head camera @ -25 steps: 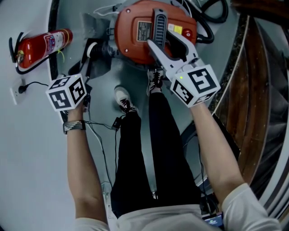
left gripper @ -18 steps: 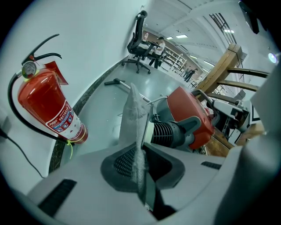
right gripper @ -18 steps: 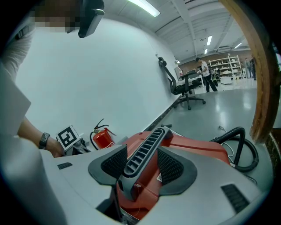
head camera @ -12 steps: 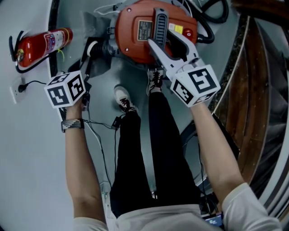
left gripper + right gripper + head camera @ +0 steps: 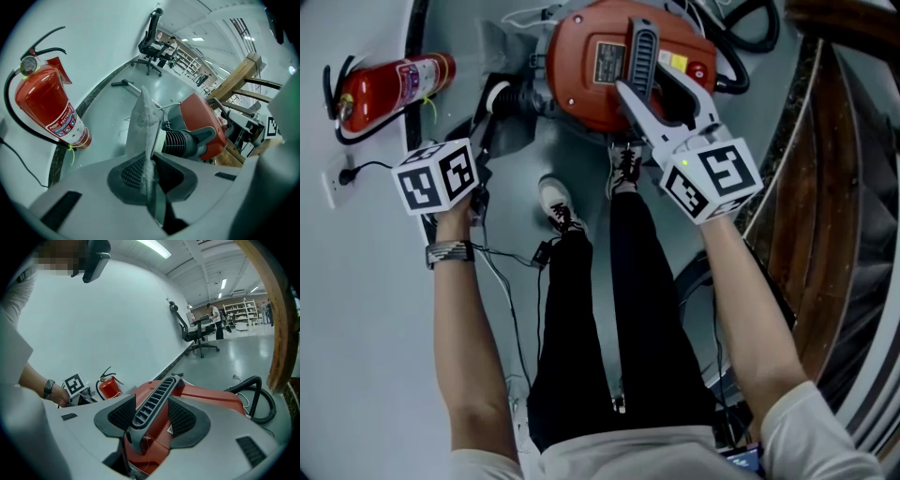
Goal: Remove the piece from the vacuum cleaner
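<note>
The red vacuum cleaner (image 5: 591, 56) lies on the floor in front of my feet, with a grey ribbed handle (image 5: 642, 47) on top. My right gripper (image 5: 656, 98) straddles that handle (image 5: 152, 401): one pad sits on each side and red shows in the gap, so it is open. My left gripper (image 5: 487, 117) hangs at the vacuum's left end, beside the black ribbed hose socket (image 5: 520, 97). In the left gripper view it (image 5: 149, 176) is shut on a thin grey-white fabric piece (image 5: 143, 122), which stands edge-on from the pads in front of the socket (image 5: 180, 143).
A red fire extinguisher (image 5: 389, 89) lies by the wall at the left, with a wall socket (image 5: 336, 187) nearby. A black hose (image 5: 750, 28) coils behind the vacuum. A wooden frame (image 5: 834, 187) runs along the right. My shoes (image 5: 558, 206) stand just before the vacuum.
Only the head camera has shifted a little. Both grippers keep their places, and the left one keeps its hold on the grey piece.
</note>
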### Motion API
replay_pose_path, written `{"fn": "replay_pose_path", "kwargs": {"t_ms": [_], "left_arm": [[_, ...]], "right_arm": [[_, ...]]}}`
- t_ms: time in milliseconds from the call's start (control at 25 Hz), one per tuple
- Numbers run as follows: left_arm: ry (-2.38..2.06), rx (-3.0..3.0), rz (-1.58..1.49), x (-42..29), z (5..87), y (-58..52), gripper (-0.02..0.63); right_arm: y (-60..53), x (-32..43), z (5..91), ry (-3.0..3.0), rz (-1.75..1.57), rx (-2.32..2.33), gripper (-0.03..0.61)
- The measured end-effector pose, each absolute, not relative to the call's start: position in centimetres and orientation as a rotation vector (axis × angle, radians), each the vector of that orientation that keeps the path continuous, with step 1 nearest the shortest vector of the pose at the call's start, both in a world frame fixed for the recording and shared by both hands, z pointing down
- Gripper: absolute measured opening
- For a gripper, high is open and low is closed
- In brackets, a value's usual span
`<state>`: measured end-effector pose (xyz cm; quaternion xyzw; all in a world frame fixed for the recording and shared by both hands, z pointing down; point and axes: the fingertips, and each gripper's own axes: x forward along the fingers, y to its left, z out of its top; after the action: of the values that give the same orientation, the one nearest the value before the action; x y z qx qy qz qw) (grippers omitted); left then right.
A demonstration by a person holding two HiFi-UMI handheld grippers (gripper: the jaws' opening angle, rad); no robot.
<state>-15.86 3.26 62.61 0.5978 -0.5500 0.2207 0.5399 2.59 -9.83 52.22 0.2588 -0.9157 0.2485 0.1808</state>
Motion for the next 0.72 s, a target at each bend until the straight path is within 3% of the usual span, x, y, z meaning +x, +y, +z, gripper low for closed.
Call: {"fn": "replay_pose_path", "kwargs": {"t_ms": [720], "left_arm": [[-1.32, 1.414, 0.564, -16.34, 63.15, 3.14, 0.032]], "right_arm": [[-9.88, 2.6, 52.28, -2.585, 0.7, 0.732, 0.209]]}}
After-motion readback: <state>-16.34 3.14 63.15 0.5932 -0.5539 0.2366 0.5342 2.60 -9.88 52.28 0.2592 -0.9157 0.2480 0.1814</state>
